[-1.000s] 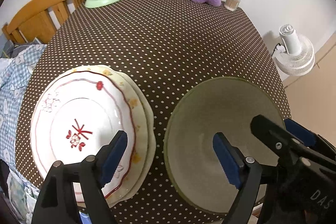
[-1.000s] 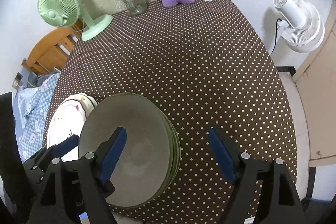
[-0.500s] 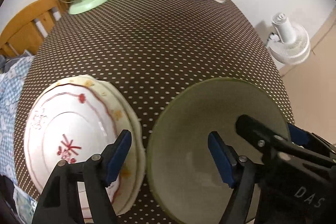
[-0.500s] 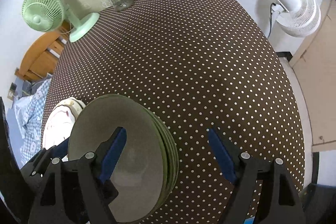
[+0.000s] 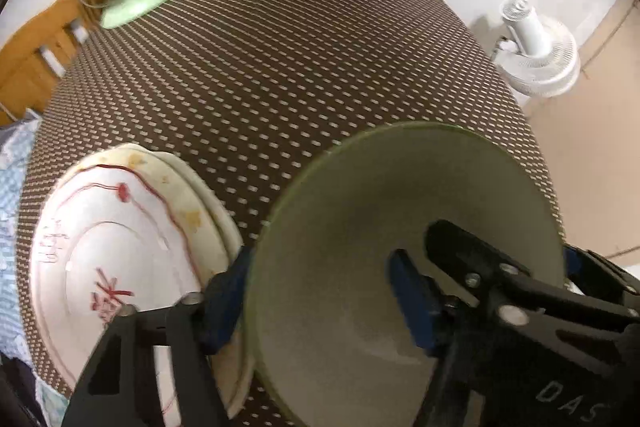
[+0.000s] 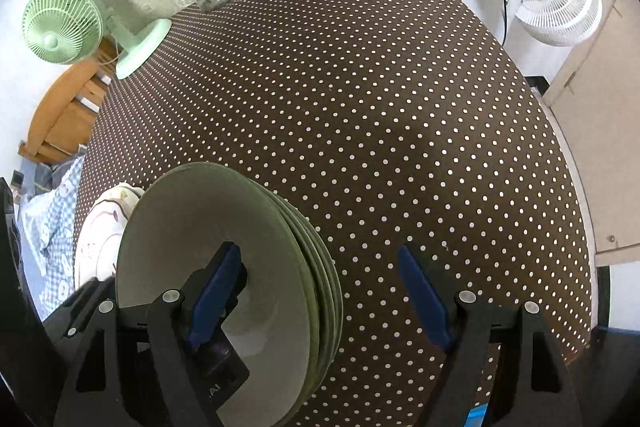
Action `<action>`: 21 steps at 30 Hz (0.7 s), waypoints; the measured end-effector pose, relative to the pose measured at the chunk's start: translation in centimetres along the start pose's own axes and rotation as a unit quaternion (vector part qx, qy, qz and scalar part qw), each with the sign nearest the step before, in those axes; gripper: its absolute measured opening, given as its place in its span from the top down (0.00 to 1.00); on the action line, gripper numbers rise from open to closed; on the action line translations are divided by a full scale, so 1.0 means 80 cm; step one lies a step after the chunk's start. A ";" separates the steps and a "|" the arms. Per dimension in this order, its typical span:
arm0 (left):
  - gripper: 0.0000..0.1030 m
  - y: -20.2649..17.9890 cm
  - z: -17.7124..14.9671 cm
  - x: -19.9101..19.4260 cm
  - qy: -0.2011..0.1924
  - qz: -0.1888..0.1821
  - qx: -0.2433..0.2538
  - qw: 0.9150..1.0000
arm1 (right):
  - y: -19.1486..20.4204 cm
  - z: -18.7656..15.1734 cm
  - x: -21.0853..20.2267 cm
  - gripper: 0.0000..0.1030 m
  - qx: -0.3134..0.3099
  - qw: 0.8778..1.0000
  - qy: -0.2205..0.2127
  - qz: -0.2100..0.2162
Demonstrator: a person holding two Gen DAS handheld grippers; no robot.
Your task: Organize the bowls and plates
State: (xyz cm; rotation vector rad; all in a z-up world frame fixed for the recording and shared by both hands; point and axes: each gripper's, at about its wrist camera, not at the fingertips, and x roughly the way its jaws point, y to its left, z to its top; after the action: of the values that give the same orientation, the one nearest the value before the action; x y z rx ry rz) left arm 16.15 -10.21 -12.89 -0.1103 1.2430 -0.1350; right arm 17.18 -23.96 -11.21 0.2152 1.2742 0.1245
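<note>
While the brown tablecloth with white polka dots [image 6: 400, 107] lay bare across most of its width, the dishes sat crowded at its near left corner. Largest there was the stack of olive-green ceramic plates [image 6: 320, 267], with a white plate painted in red flowers [image 5: 112, 259] just beside it on the left, itself resting on a cream plate; whether the two stacks touched I could not tell. The left gripper [image 5: 316, 291] pointed steeply down at the left rim of the top green plate, one blue pad outside that rim, in the gap toward the white plate, the other over the dish's hollow. Its jaws were closing, with the rim between them and not yet plainly pinched. The right gripper [image 6: 320, 291] straddled the stack's right edge, jaws wide apart and clamped on nothing. By my judgement, the left hand was the nearer to a hold.
</note>
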 end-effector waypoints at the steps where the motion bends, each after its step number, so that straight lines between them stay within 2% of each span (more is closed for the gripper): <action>1: 0.43 -0.001 0.001 0.001 0.004 -0.009 -0.003 1.000 | 0.000 0.000 0.000 0.19 0.001 1.000 -0.001 -0.001; 10: 0.41 0.003 0.000 0.001 0.004 -0.017 -0.009 1.000 | -0.004 0.002 0.005 0.21 0.010 1.000 0.010 0.014; 13: 0.41 0.000 -0.002 -0.002 0.004 -0.012 0.002 1.000 | -0.003 0.002 0.009 0.35 0.011 0.999 0.023 0.033; 15: 0.41 -0.003 -0.003 -0.002 0.004 -0.010 0.006 1.000 | 0.003 0.002 0.009 0.48 -0.001 0.999 0.026 0.039; 21: 0.41 -0.006 -0.003 -0.002 0.005 -0.004 -0.001 1.000 | 0.009 0.002 0.010 0.53 -0.009 0.999 0.027 0.021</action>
State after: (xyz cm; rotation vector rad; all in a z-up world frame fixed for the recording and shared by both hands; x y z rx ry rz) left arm 15.82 -10.68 -12.73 -0.1167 1.2521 -0.1400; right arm 17.61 -23.07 -11.72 0.2250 1.3231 0.1784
